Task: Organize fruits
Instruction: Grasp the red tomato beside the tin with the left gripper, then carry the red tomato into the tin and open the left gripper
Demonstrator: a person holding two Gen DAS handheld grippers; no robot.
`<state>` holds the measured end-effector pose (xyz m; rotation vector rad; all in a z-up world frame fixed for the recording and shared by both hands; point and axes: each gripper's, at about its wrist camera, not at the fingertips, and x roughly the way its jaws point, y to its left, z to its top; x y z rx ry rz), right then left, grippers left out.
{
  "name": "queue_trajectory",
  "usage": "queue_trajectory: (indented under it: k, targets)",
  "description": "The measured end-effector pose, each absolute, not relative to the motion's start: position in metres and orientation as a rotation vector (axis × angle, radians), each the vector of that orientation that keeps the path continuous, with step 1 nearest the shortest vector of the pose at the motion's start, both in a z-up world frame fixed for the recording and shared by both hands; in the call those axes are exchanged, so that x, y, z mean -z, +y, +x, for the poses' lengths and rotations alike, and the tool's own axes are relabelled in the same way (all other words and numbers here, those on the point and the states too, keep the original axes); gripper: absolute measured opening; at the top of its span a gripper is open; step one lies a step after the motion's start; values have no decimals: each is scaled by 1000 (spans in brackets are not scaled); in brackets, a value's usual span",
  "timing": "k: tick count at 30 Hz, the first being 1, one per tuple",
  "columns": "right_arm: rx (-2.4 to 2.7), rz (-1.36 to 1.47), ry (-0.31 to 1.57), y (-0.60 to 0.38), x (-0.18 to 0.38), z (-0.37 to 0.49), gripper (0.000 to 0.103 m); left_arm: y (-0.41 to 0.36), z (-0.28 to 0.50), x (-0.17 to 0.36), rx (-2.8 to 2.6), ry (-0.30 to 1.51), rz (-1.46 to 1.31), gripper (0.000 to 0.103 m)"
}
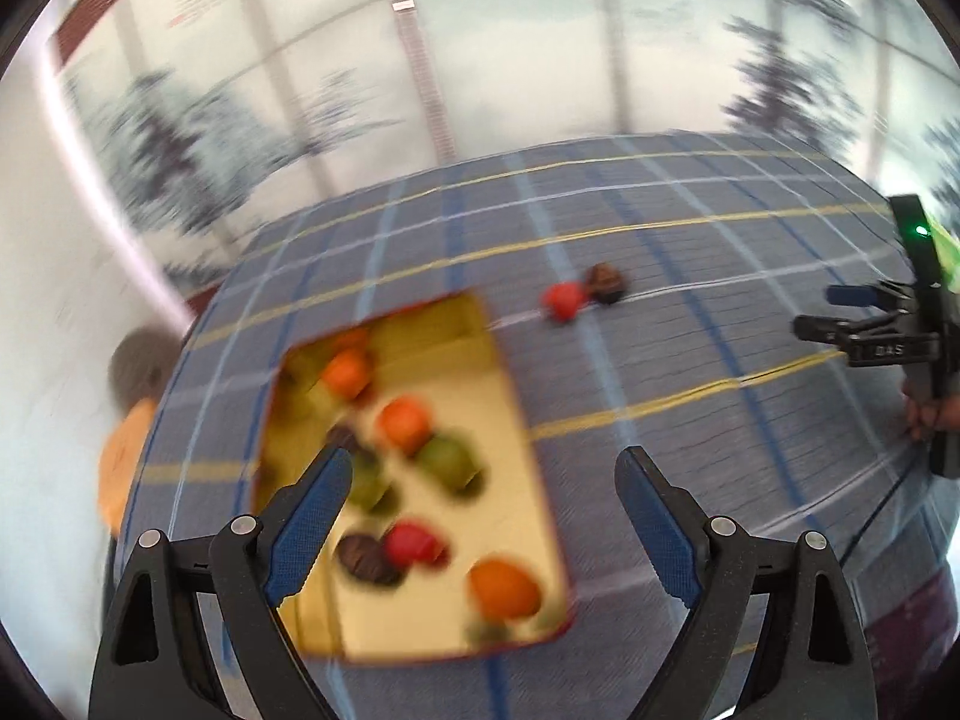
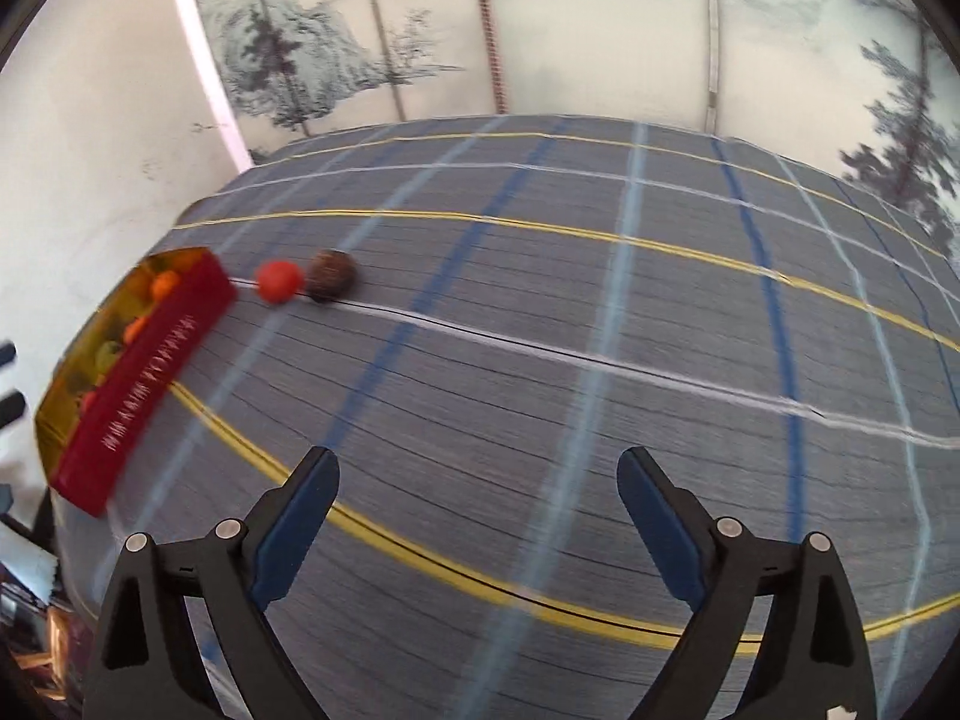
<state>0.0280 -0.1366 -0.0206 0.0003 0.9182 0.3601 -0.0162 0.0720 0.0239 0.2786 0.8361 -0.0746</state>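
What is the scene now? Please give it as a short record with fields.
surface: checked tablecloth
container: red box, gold inside
in box: orange, green, red and brown fruits
outside box: red fruit touching brown fruit
left gripper: open, empty, over the box
right gripper: open, empty, over bare cloth

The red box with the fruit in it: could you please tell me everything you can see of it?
The red box is a shallow, open rectangular tray, red outside with pale lettering along one long wall and a golden-yellow lining. It looks like card. It lies flat on the checked cloth near the table's edge and holds orange, green, red and dark brown fruit, blurred here. Two more fruits lie on the cloth just beyond one corner. No gripper touches it.
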Motion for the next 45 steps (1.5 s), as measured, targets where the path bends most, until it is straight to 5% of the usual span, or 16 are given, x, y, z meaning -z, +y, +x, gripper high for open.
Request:
queue_trajectory:
  k: [6,13,22,24,25,45]
  targets:
    - [-410,113,898,-161,25,28,96,29,57,-19,260,899,424,89]
    - [-489,152,871,-163,21,22,98,12,139,19,333,1055,543,65]
    - [-548,182,853,-164,18,17,100,14,187,62,331,1186,529,63]
    - [-552,185,852,-163,18,17,100,17,190,66,357,1204,481,50]
    - [-555,185,852,-163,18,17,100,18,192,67,375,1227,441,32]
    - [-459,129,938,-155,30,29,103,9,43,-5,134,974,122,32]
